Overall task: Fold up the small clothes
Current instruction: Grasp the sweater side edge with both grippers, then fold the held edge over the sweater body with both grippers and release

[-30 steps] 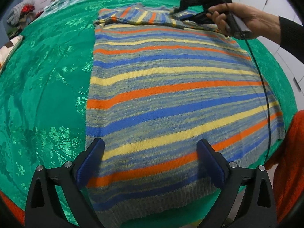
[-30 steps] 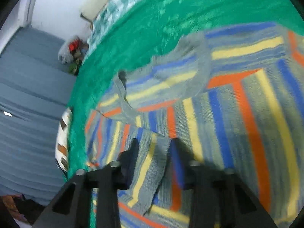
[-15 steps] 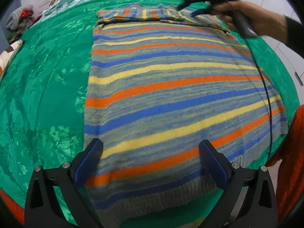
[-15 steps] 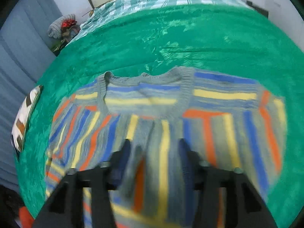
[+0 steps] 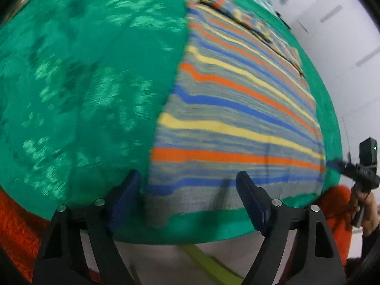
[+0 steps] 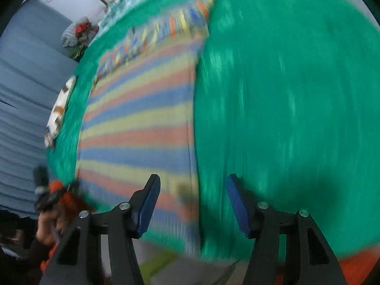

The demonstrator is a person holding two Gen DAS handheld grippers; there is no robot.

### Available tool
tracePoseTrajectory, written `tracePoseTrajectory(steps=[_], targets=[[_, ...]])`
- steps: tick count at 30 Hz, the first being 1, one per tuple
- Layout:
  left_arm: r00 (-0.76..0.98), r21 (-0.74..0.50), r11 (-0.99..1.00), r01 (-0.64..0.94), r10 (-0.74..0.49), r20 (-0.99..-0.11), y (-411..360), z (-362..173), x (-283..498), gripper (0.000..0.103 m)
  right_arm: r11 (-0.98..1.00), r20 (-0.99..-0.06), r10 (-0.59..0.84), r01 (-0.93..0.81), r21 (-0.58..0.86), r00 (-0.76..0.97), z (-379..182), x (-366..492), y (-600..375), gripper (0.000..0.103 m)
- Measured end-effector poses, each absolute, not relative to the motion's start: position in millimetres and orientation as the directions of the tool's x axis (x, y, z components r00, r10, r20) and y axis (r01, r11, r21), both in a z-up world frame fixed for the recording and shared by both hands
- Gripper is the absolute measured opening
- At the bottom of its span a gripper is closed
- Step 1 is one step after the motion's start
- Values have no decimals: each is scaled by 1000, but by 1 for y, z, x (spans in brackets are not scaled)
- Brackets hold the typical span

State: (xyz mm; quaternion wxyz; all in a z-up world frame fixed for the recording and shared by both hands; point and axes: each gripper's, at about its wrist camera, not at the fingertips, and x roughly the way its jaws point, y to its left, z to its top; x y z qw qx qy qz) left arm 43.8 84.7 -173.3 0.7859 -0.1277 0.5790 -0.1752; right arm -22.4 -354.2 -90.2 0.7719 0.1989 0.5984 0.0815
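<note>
Green bedspread (image 5: 83,83) under flat striped sweater (image 5: 237,123). My left gripper (image 5: 187,199) closing around hem corner, pads not pressing. My right gripper (image 6: 192,204) parted over opposite hem edge, empty.

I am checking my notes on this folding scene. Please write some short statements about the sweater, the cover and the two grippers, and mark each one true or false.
1. The striped sweater lies flat on a green cover. True.
2. The right gripper holds a sleeve of the sweater. False: its jaws stand apart above the sweater's near right corner and nothing is held between them.
3. The left gripper is at the hem end of the sweater, over its left corner. True; its jaws are closing, with the hem edge between them but not yet pinched.
4. The sweater is plain grey. False: it has orange, yellow and blue stripes.
5. The cover under the sweater is red. False: it is green.
</note>
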Motion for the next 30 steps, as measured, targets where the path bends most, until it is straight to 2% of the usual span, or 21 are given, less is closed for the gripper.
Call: tracePoseTrajectory(steps=[3,5,6,7,8,10,12,14,18,20,24,26,30], targets=[[243,-387,901,195,-427,-871,67,-172,45,57,886,-880,421,108,451,220,-109,-37,-342,57],[233,-335,915,226,-384,-893,58,-175,45,46,886,-881,430,94,454,197,-120,-36,-330,54],[233,-320,920,228,-371,-899,59,-176,44,27,885,-886,436,101,454,155,-129,-33,-325,41],[221,-325,919,225,-373,-901,62,-177,47,6,887,-892,439,110,449,110,-136,-30,-320,13],[203,-356,909,216,-399,-894,64,-177,48,6,891,-897,436,110,441,69,-142,-30,-317,7],[199,-382,902,203,-420,-886,69,-173,49,5,885,-890,451,93,456,73,-135,-30,-315,6],[193,-474,865,165,-500,-844,79,-162,48,4,842,-849,513,117,526,124,-121,-30,-322,6],[210,-588,799,128,-601,-771,92,-146,53,4,772,-782,589,144,619,203,-108,-29,-331,6],[312,-708,697,113,-702,-641,107,-104,102,4,641,-631,665,127,757,400,-74,5,-350,6],[360,-722,681,119,-708,-608,110,-90,138,4,605,-578,656,119,787,486,-62,42,-360,6],[443,-702,700,132,-675,-590,95,-74,232,4,597,-543,591,129,792,596,-55,124,-381,6],[469,-684,720,120,-648,-600,85,-74,288,4,589,-536,559,153,794,633,-59,169,-395,6],[466,-677,731,81,-628,-623,70,-86,349,4,579,-564,526,217,786,636,-75,246,-418,6]])
